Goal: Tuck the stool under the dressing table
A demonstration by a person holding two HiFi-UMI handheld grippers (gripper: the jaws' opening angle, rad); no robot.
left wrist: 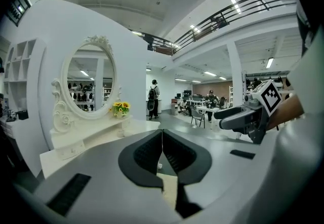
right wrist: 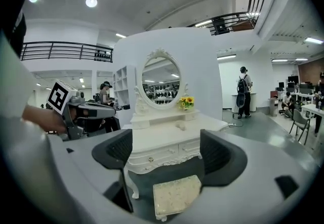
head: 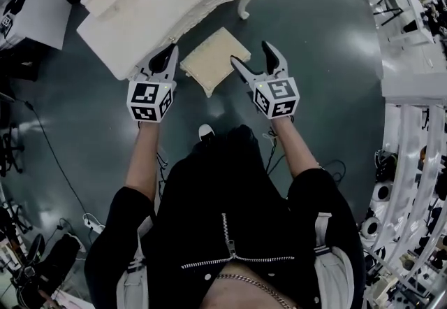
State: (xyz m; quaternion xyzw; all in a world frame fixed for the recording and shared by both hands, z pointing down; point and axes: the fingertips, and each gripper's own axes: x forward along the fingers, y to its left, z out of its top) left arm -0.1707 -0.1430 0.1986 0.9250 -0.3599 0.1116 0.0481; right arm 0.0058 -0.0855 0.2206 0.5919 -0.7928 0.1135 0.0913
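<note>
One stool (head: pixel 213 57) seemingly between left gripper (head: pixel 167 56), fingers (left wrist: pixel 147 154) together, and right gripper (head: pixel 251 54), fingers (right wrist: pixel 114 149) wide.

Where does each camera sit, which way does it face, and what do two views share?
Head view: on the person's head, steeply down at stool, dressing table; forearms, left gripper, right gripper show.
Left gripper view: along its shut jaws toward the mirror; right gripper shows.
Right gripper view: between its open jaws at dressing table and stool; left gripper shows.
Shared: stool, in head and right gripper views.
</note>
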